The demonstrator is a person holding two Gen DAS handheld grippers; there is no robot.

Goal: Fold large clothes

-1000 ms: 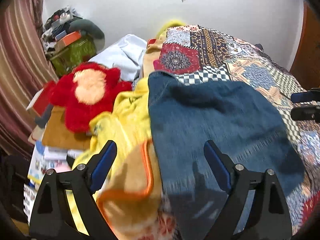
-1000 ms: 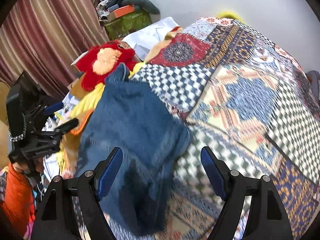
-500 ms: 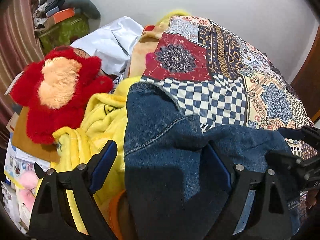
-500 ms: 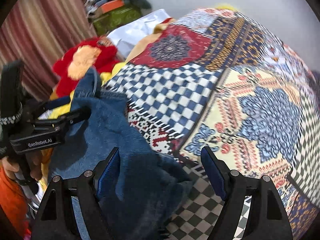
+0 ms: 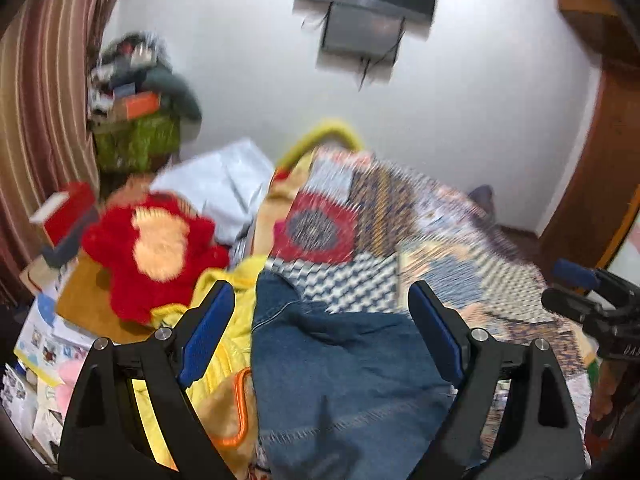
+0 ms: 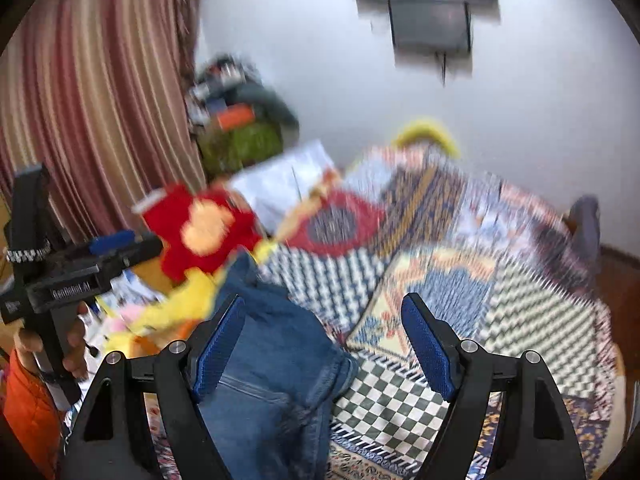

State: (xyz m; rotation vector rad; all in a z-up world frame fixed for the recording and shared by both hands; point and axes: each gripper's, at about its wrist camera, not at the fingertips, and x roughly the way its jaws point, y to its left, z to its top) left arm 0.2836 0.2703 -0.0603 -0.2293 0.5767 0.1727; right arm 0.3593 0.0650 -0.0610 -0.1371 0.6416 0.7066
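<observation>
Lying on the patterned bedspread (image 5: 460, 240): one pair of folded blue jeans (image 5: 340, 368), at its near left edge, against a yellow garment (image 5: 236, 320) and an orange-trimmed blanket (image 5: 228, 412).

Left gripper (image 5: 320, 332): jaws wide apart, nothing held, above the jeans.

Right gripper (image 6: 320, 340): jaws wide apart, nothing held; only its left finger overlaps the jeans in view.

Adjacent: red plush toy (image 5: 156, 248), white bag (image 5: 224, 184), cluttered pile by the striped curtain (image 5: 44, 92).

Risks: the jeans sit beside loose yellow cloth, so a low grab could pinch both layers. Denim near the bed's edge could slide off. A pull by one hand alone would likely undo the fold.
</observation>
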